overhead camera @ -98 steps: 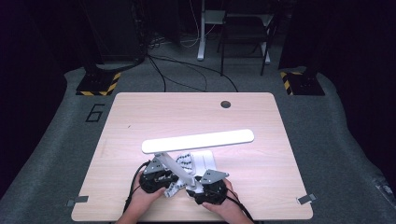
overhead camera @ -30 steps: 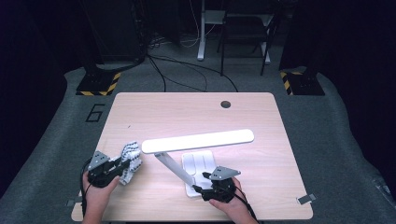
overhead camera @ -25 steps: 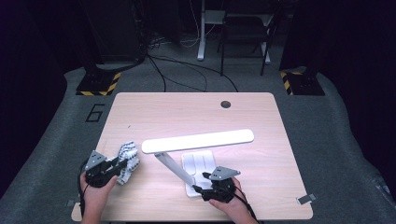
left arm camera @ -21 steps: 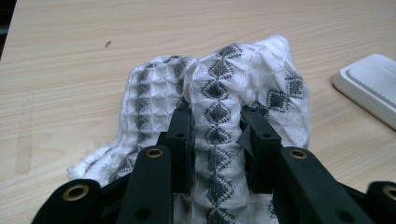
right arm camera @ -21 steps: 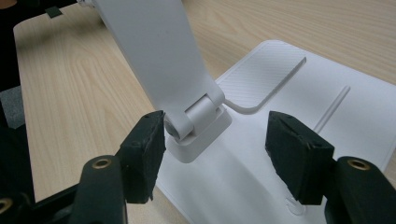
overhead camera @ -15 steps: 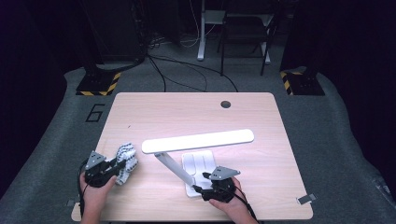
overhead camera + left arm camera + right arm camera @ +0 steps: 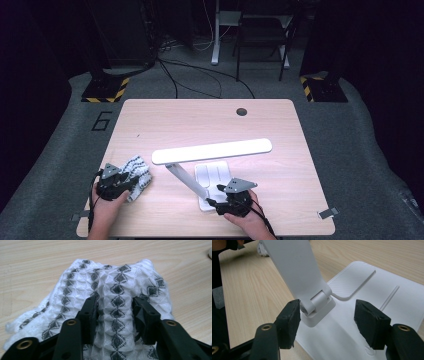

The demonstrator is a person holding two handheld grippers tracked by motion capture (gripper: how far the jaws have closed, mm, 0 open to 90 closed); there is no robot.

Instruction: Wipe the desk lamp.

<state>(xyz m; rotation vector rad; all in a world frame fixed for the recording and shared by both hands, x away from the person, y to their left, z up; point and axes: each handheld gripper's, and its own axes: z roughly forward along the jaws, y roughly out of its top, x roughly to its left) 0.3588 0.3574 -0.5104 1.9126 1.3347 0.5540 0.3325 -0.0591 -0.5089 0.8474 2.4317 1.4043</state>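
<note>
Cloth (image 7: 134, 171) sits pinched between my left gripper's (image 7: 126, 181) jaws at the table's (image 7: 165, 120) seven o'clock corner; in the left gripper view the jaws bite a raised fold of the diamond-patterned weave (image 7: 117, 297), so I call that grip firm. About three seconds back both my hands were crowded together at the lamp's foot near six o'clock, and since then the left one has swung out to the side with the cloth, drifting a touch further toward the edge over the last second. To me that reads as a wipe finished or a pause between strokes, with the cloth now well apart from the lamp (image 7: 212, 151). Moving across, the lamp's arm slopes up from its base (image 7: 212, 176) toward ten o'clock and carries the long head, which lies level across the middle of the table and glows. My right gripper (image 7: 222, 196) has stayed at the base's near edge; in the right gripper view its jaws stand spread wide, gripping nothing, the left pad just beside the hinge (image 7: 317, 301) and the right pad (image 7: 369, 322) hanging over the bare plate. I judge it ready to steady the lamp if I bring the cloth back.
</note>
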